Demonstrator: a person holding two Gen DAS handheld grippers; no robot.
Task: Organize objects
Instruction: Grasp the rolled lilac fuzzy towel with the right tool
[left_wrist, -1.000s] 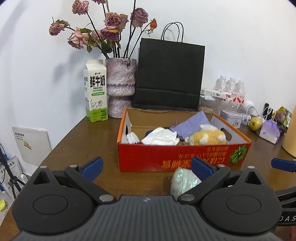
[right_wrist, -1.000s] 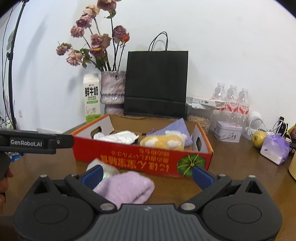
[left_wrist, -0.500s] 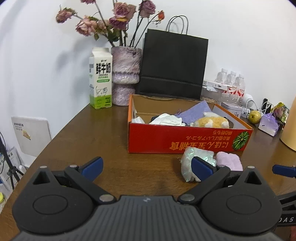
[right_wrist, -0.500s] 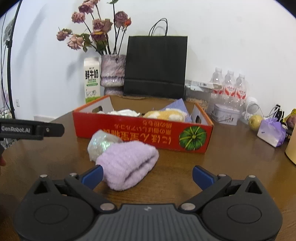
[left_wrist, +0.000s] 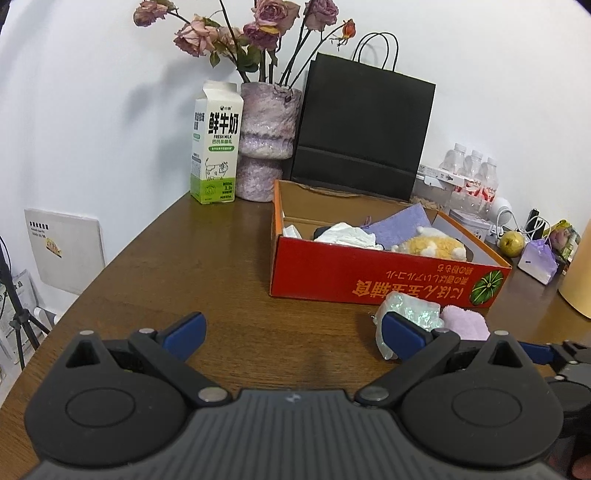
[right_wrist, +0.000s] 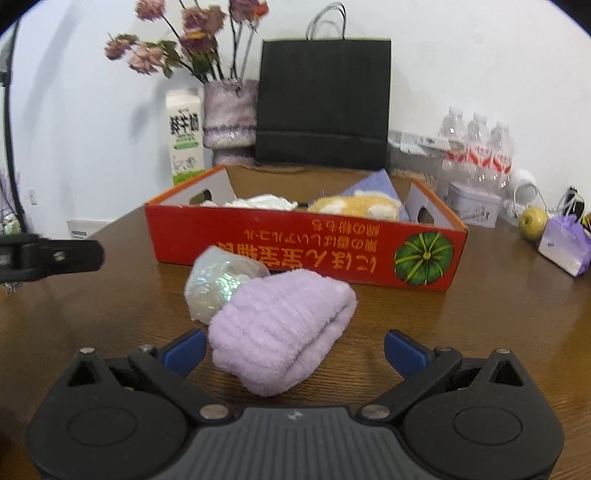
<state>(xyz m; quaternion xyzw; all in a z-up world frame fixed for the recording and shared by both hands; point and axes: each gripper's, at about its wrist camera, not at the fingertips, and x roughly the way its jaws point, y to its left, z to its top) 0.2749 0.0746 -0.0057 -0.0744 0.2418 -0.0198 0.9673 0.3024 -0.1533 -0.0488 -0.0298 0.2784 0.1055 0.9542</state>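
Both views are fisheye, each looking forward over its own claw, low above the desk and toward the back wall. The left wrist view sits nearer the desk's left edge and farther back, facing the red box slightly from its left. The right wrist view sits closer, with the purple towel just ahead. Both share the box, the black bag and the milk carton.

A milk carton stands beside a vase of dried roses, with a black paper bag behind. Water bottles, a tin and an apple sit at the tabletop's far right.
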